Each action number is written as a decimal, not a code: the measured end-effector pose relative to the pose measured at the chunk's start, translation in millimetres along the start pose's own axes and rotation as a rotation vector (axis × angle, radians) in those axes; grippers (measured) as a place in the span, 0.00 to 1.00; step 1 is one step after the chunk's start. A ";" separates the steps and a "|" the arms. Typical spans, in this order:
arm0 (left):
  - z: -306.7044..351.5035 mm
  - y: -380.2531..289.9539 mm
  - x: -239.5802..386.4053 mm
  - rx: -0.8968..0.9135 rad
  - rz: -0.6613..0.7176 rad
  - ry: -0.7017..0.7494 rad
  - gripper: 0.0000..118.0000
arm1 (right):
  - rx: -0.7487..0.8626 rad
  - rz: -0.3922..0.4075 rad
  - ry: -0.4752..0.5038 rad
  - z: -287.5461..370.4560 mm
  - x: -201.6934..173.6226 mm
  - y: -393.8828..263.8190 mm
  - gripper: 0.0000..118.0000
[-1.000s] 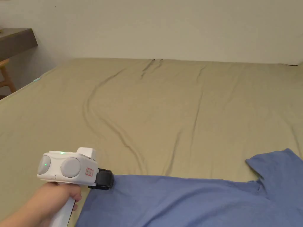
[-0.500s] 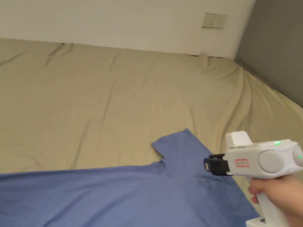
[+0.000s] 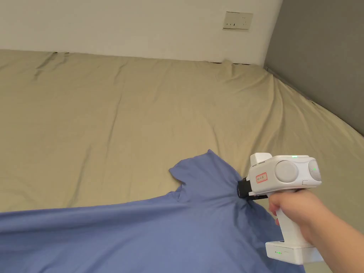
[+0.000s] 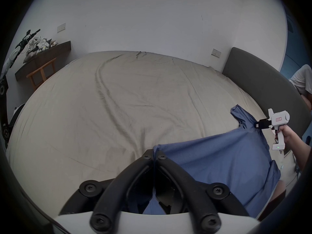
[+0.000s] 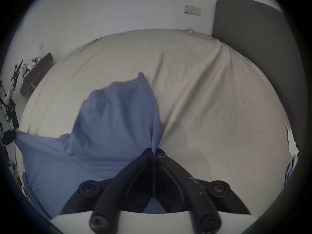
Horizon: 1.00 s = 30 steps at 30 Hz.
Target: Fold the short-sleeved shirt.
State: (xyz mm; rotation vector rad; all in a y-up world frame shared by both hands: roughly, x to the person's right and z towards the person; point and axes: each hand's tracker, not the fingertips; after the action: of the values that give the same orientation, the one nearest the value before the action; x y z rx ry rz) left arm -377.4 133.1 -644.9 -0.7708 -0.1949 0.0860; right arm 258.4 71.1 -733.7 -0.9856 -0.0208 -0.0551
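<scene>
Shirt (image 3: pixel 142 234), blue, lay on bed (image 3: pixel 124 117) — left tongs (image 4: pixel 154 155) pinched its edge, right tongs (image 3: pixel 241 188) pinched its shoulder.

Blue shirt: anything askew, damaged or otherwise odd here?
Nothing stands out. The blue shirt is intact, with the left hand-held gripper and right hand-held gripper each shut on an edge, stretching it above the wrinkled beige sheet.

The shirt (image 3: pixel 142 231) lies on the bed (image 3: pixel 142 117) — headboard (image 3: pixel 320 64) right, wall (image 3: pixel 124 25) behind.
</scene>
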 end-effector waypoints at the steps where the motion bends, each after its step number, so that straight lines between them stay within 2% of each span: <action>1: 5.1 -0.2 0.3 0.005 0.002 -0.003 0.00 | 0.029 0.019 -0.001 9.3 -1.6 1.6 0.03; 6: 45.7 0.3 0.0 0.069 0.003 -0.028 0.00 | 0.185 0.059 0.028 85.3 -5.8 -0.6 0.03; 9: 79.1 -5.0 -4.1 0.095 0.026 -0.036 0.00 | 0.217 0.071 0.027 144.6 -3.9 -20.9 0.03; 12: 114.0 -22.3 -7.6 0.105 0.024 -0.053 0.00 | 0.255 0.129 0.042 205.5 -4.7 -62.8 0.03; 17: 159.4 -72.5 -6.7 0.068 -0.017 -0.094 0.00 | 0.271 0.139 0.079 272.2 5.4 -158.3 0.03; 21: 178.3 -114.2 -5.7 0.011 -0.034 -0.108 0.00 | 0.225 0.164 0.079 284.0 7.2 -221.5 0.03; 26: 167.3 -157.2 -9.7 -0.152 0.005 -0.095 0.00 | 0.088 0.256 0.031 257.1 -1.4 -269.6 0.03; 28: 160.9 -169.2 -5.9 -0.220 -0.033 -0.090 0.00 | 0.059 0.333 -0.028 245.1 -7.5 -280.1 0.03; 30: 154.1 -179.3 -0.7 -0.271 -0.100 -0.072 0.00 | 0.017 0.316 -0.030 232.4 -7.0 -288.2 0.03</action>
State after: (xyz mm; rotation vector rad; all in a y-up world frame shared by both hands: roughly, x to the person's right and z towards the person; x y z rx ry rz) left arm -408.8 110.1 -411.7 -1.0268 -0.3174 -0.0075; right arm 237.0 106.3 -365.7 -0.9630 0.1065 0.2500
